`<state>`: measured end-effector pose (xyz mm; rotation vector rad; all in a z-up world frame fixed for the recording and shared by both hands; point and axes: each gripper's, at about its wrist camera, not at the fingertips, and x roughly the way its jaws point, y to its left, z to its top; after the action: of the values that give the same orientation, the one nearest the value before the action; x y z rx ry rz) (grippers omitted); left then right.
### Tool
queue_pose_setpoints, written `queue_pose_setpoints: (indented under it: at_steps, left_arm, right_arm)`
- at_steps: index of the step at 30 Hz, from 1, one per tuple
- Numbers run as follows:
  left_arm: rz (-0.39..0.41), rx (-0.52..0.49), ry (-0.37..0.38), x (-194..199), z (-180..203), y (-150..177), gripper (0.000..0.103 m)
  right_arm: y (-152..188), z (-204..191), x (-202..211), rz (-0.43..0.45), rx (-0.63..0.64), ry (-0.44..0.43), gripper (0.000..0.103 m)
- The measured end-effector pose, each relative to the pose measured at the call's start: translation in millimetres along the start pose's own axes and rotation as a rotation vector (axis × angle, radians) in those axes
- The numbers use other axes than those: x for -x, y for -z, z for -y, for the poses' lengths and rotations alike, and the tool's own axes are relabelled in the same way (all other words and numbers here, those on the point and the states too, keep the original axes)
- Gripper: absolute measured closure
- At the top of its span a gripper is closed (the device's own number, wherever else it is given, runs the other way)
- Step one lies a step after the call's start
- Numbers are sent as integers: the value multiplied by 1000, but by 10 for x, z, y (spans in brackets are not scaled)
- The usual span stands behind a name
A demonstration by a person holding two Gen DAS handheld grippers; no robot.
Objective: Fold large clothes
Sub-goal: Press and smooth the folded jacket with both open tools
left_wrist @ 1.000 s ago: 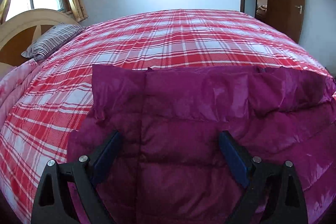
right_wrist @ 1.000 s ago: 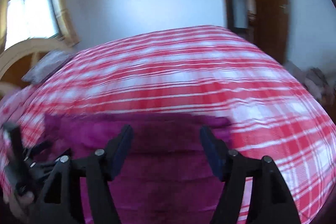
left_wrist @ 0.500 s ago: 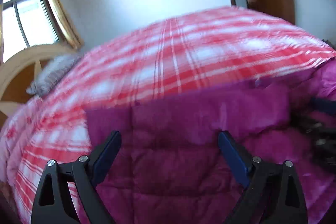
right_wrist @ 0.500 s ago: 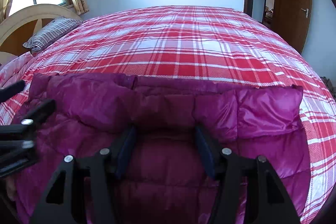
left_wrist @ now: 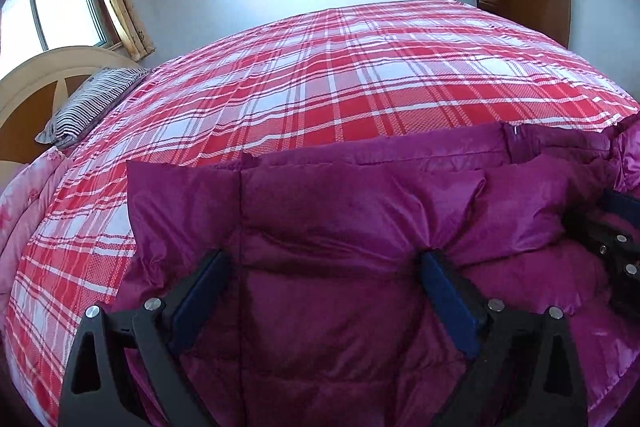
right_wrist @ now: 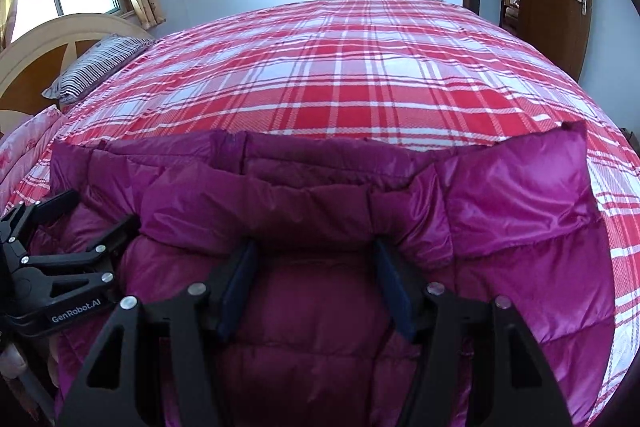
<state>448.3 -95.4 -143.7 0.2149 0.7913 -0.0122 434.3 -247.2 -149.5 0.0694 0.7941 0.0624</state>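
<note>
The purple down coat (right_wrist: 320,307) lies spread on the near edge of the bed, on a red plaid bedspread (right_wrist: 360,67). It looks light, puffy and slick, so a shallow pinch would likely slip; the stitched far hem is the firmer place to hold. The right gripper (right_wrist: 312,259) has its jaws part-open around a puffed ridge, though whether they actually bite is unclear. The left gripper (left_wrist: 324,267) stands wide open, pressed against the coat, holding nothing.
</note>
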Motion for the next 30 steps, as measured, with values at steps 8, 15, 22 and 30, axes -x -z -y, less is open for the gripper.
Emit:
queue_pose_setpoints:
  at_steps: [8, 15, 22, 30]
  left_arm:
    - [-22, 15, 10, -65, -15, 11, 2]
    - [-33, 28, 18, -96, -25, 17, 1]
    - [-34, 29, 18, -100, -19, 15, 1]
    - [-35, 33, 20, -114, -14, 22, 1]
  right_arm:
    - [9, -25, -47, -15, 14, 25, 37]
    - [12, -47, -70, -22, 26, 45, 37]
    - [15, -60, -86, -26, 31, 54, 36]
    - [14, -86, -104, -30, 41, 68, 36]
